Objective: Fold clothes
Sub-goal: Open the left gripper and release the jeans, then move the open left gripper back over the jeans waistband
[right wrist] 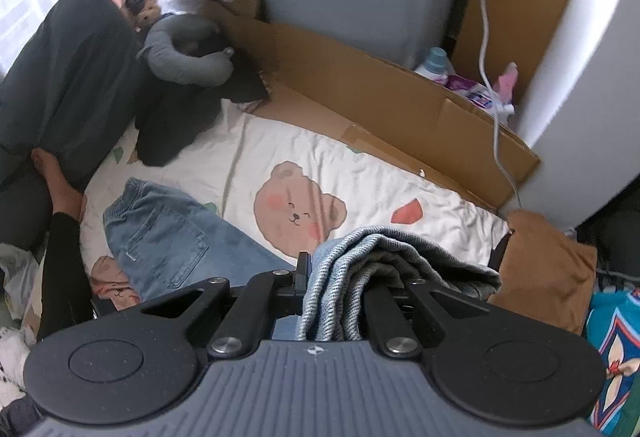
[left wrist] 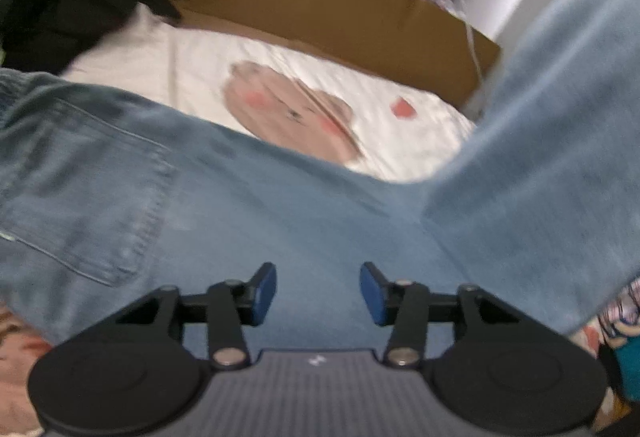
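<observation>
Here, jeans (right wrist: 168, 237) hem in right tool (right wrist: 336, 277).

Left wrist view motion-blurred; jeans (left wrist: 248, 205) cut off at left and right edges. Right gripper (right wrist: 336, 277) fingertips buried under bunched denim.

Light-blue jeans (right wrist: 160, 233), legs lifted, bunched.

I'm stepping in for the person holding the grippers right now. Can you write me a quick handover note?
Left gripper: open, holding nothing, hovering over the jeans.
Right gripper: shut on the bunched leg ends, lifted off the bedsheet.
Jeans' waist and back pocket lie flat on the sheet.
Done: leg ends picked up.
Left: carry them over toward the waist, lay down, smooth, probably fold again.
</observation>
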